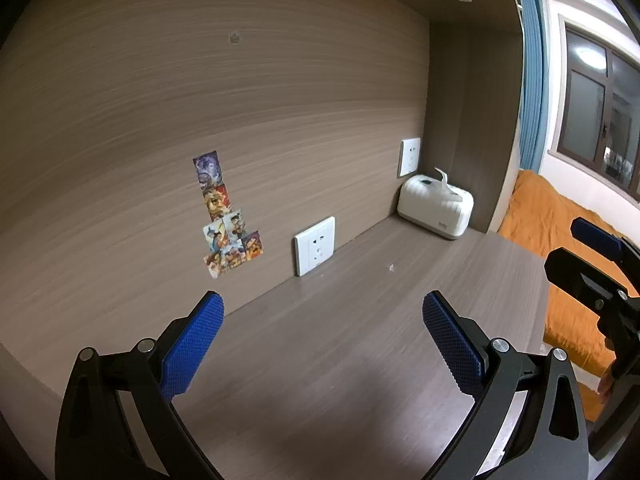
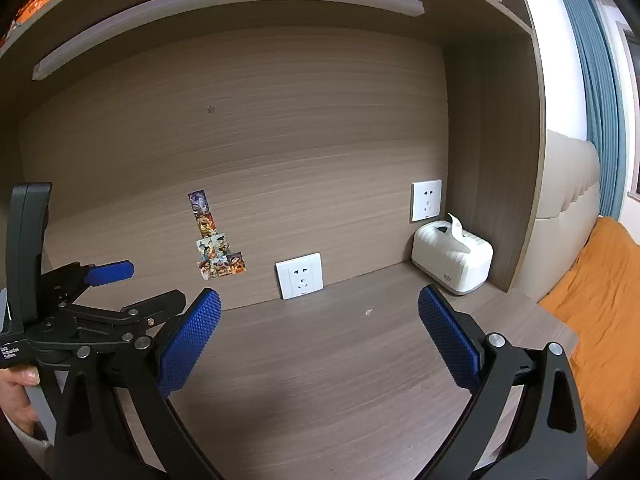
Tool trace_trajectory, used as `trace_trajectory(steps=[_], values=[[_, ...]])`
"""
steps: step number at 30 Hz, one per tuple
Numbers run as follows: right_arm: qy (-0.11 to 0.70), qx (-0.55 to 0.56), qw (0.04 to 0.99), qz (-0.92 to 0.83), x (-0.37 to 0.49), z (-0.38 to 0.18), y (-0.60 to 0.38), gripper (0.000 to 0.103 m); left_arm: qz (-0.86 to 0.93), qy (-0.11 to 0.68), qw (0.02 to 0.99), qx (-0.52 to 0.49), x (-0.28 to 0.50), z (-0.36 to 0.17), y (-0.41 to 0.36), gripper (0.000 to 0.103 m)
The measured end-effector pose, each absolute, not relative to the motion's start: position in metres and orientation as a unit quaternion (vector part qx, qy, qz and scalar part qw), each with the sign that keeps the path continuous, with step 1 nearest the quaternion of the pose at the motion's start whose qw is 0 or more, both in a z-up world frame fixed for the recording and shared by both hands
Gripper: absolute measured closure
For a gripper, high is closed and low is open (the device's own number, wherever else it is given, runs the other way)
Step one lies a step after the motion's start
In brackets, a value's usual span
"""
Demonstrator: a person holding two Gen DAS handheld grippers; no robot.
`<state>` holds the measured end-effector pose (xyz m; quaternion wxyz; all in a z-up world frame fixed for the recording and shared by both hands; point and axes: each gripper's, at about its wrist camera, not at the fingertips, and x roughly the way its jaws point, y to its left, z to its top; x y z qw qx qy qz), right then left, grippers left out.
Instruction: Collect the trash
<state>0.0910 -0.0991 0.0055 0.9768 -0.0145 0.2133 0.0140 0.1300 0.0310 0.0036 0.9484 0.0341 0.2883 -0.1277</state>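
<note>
A tiny pale scrap (image 1: 391,267) lies on the wooden desk (image 1: 340,352), some way ahead of both grippers; it also shows in the right wrist view (image 2: 368,312). My left gripper (image 1: 322,312) is open and empty above the desk. My right gripper (image 2: 319,310) is open and empty too. The right gripper shows at the right edge of the left wrist view (image 1: 592,256). The left gripper shows at the left of the right wrist view (image 2: 100,280).
A white tissue box (image 2: 452,256) stands in the desk's back right corner. Two wall sockets (image 2: 300,275) and stickers (image 2: 214,240) sit on the back panel. An orange-covered bed (image 2: 600,300) lies to the right of the desk. A shelf runs overhead.
</note>
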Motion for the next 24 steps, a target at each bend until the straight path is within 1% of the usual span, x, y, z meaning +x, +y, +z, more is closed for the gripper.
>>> trace_trajectory(steps=[19,24], values=[[0.229,-0.025,0.973,0.005,0.098,-0.003,-0.081,0.005,-0.128,0.287,0.949,0.028,0.131,0.001,0.041,0.005],[0.237,-0.022,0.971,0.006,0.101,-0.009,-0.075,0.005,-0.122,0.304,0.945,0.021,0.140,-0.007,0.048,0.005]])
